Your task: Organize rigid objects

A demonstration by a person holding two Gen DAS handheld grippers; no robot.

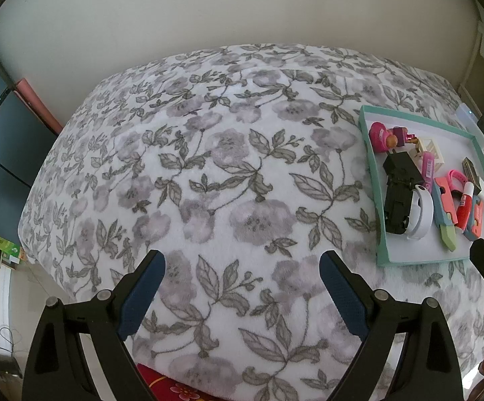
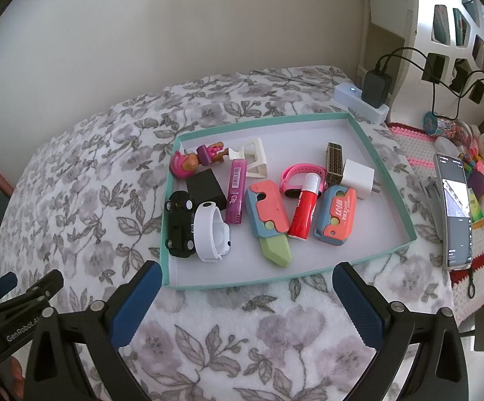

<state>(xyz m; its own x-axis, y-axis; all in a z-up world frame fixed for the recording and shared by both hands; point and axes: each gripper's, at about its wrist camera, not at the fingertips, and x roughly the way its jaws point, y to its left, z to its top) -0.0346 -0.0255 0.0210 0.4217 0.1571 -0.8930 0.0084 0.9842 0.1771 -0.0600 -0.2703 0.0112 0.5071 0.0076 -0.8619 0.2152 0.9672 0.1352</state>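
A shallow teal-rimmed tray (image 2: 385, 163) lies on a floral blanket and holds several small rigid objects: a black toy car (image 2: 178, 224), a white wristband (image 2: 211, 232), a purple tube (image 2: 236, 193), two coral-and-blue toy knives (image 2: 268, 214), a red glue stick (image 2: 303, 212), a pink band (image 2: 295, 172), a white charger (image 2: 359, 178) and a pink doll (image 2: 185, 163). My right gripper (image 2: 245, 279) is open and empty just in front of the tray's near edge. My left gripper (image 1: 242, 267) is open and empty over bare blanket, left of the tray (image 1: 369, 153).
The floral blanket (image 1: 208, 167) covers the surface. Right of the tray are a phone on a stand (image 2: 456, 210), a white power strip with a black adapter (image 2: 372, 95), colourful small items and a crocheted mat (image 2: 409, 147). A white shelf stands at the far right.
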